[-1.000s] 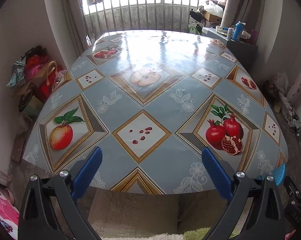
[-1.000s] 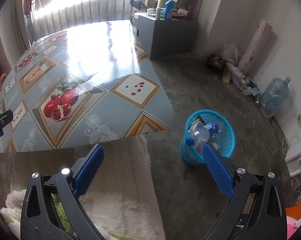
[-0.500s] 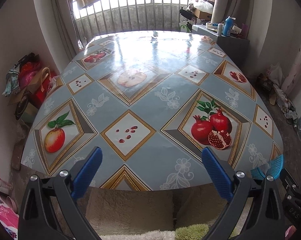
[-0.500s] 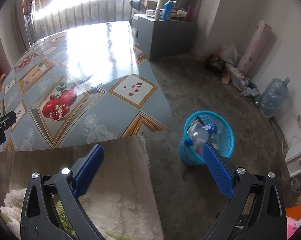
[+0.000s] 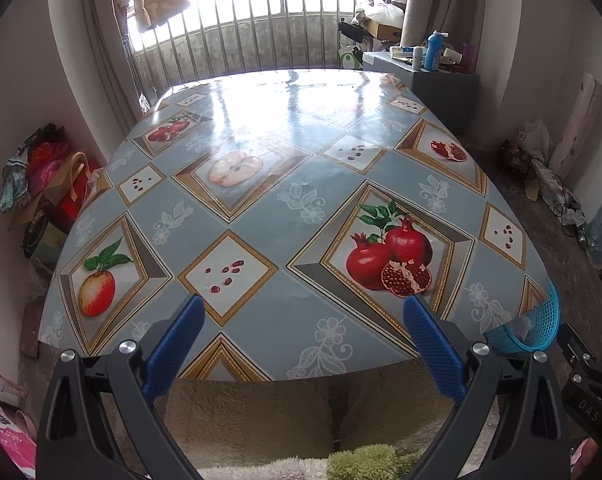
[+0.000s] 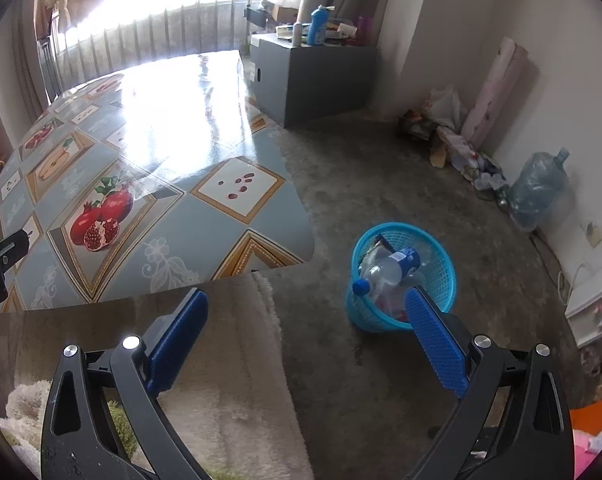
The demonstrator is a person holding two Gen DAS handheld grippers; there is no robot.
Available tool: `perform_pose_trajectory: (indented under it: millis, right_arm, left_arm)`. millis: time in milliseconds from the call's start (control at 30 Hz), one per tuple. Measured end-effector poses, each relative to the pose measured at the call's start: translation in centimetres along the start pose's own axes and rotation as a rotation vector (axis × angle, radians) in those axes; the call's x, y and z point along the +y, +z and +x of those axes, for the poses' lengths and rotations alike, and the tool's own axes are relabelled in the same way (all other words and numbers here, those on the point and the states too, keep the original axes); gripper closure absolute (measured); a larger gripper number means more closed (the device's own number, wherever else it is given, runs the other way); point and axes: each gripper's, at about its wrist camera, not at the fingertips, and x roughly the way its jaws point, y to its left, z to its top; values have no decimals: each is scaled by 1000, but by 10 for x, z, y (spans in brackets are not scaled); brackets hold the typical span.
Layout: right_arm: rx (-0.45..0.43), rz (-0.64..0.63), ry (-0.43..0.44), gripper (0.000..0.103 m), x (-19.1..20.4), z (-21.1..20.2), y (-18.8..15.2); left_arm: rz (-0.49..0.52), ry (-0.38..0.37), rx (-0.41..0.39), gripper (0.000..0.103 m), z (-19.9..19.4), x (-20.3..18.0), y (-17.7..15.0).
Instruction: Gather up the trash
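Observation:
A blue mesh waste basket stands on the concrete floor right of the table, with a clear plastic bottle with a blue cap and some wrappers inside. Its rim peeks past the table's near right corner in the left wrist view. My left gripper hangs open over the near edge of the table, nothing between its fingers. My right gripper is open too, above the floor beside the basket, empty. The fruit-print tablecloth shows no loose items.
A grey cabinet with bottles on top stands beyond the table. Bags and clutter lie left of the table; a water jug and bags sit along the right wall. A shaggy rug lies below me.
The left wrist view has pulled back and tilted, showing more of the table and the basket's rim at right. The right gripper has barely shifted. Both stay open.

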Motion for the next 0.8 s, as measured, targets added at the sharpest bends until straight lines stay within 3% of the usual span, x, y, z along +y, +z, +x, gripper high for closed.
perform_pose_trajectory:
  millis: [800]
  right_arm:
    - [-19,0,-2,8,3,-8,0]
  left_arm:
    - [-2,-2,-10,6,-5,-1,2]
